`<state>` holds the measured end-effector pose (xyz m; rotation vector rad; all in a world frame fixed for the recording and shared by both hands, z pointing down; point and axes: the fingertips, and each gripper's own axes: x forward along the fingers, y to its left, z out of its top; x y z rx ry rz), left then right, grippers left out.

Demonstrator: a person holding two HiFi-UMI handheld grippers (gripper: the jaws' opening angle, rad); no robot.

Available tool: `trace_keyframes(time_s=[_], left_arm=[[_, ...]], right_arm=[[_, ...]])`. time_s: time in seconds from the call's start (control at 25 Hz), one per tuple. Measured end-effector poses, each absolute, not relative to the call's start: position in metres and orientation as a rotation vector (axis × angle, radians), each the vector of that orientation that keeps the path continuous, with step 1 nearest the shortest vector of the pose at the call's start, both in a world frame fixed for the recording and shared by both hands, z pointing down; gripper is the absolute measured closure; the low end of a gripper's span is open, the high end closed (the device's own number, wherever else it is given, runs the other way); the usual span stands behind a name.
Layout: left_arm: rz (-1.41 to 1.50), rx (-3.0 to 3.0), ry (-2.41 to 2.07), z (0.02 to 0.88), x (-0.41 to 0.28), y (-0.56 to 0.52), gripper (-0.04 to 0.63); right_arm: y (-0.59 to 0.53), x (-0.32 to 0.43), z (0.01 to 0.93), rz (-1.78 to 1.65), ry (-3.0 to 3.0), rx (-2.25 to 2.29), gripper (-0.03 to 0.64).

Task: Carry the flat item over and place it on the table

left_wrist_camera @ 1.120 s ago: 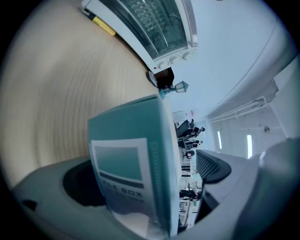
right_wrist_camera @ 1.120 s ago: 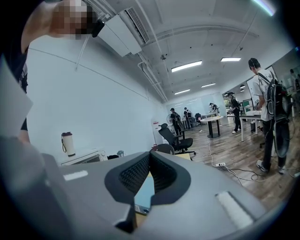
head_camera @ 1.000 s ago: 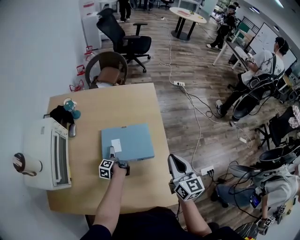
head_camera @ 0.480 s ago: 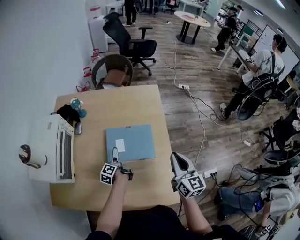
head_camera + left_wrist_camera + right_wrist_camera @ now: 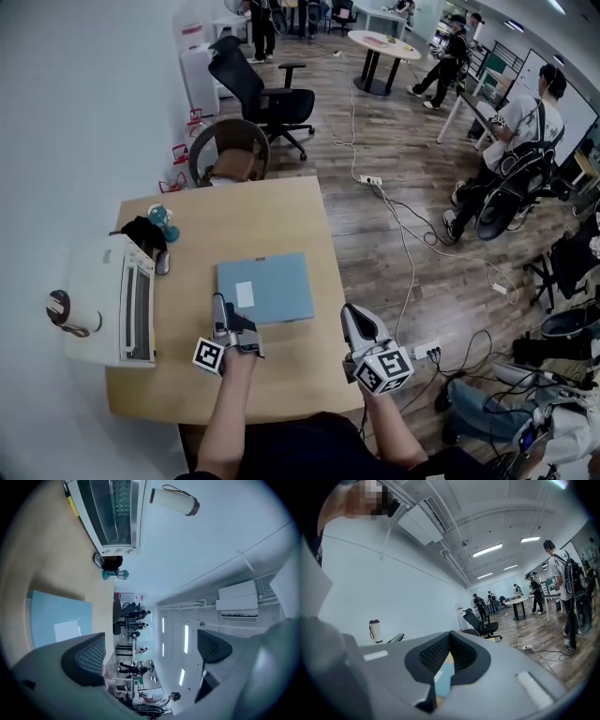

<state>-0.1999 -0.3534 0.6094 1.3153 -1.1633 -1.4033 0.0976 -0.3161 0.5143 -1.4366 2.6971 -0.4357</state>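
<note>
1. One wooden table (image 5: 281, 206) carries everything; the flat blue item (image 5: 267, 288) lies flat on it, nearer the right edge than the left.
2. A white appliance (image 5: 112, 300) sits along the table's left edge.
3. The left gripper (image 5: 225, 319) is at the item's near left corner, jaws spread wide with nothing between them; I cannot tell whether it touches the item.
4. The right gripper (image 5: 356, 319) hangs at the table's near right corner, jaws pressed together and empty.
5. A white bottle (image 5: 70, 312) stands just beside the appliance's left side.
6. A black object (image 5: 141, 234) and a teal figure (image 5: 165, 221) sit near the far left corner.
</note>
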Motion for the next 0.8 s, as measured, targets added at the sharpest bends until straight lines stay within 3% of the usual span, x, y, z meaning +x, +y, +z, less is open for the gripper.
trace_keyframes(time_s=[0.32, 0.8], left_arm=[[-1.388, 1.597, -1.105, 0.56, -0.186, -0.345, -0.002], [-0.207, 2.481, -1.631, 0.524, -0.145, -0.332, 0.011]], right_arm=[[-0.312, 0.096, 0.519, -0.45, 2.717, -1.421, 0.617], [-0.315, 0.095, 0.524, -0.44, 2.727, -1.443, 0.617]])
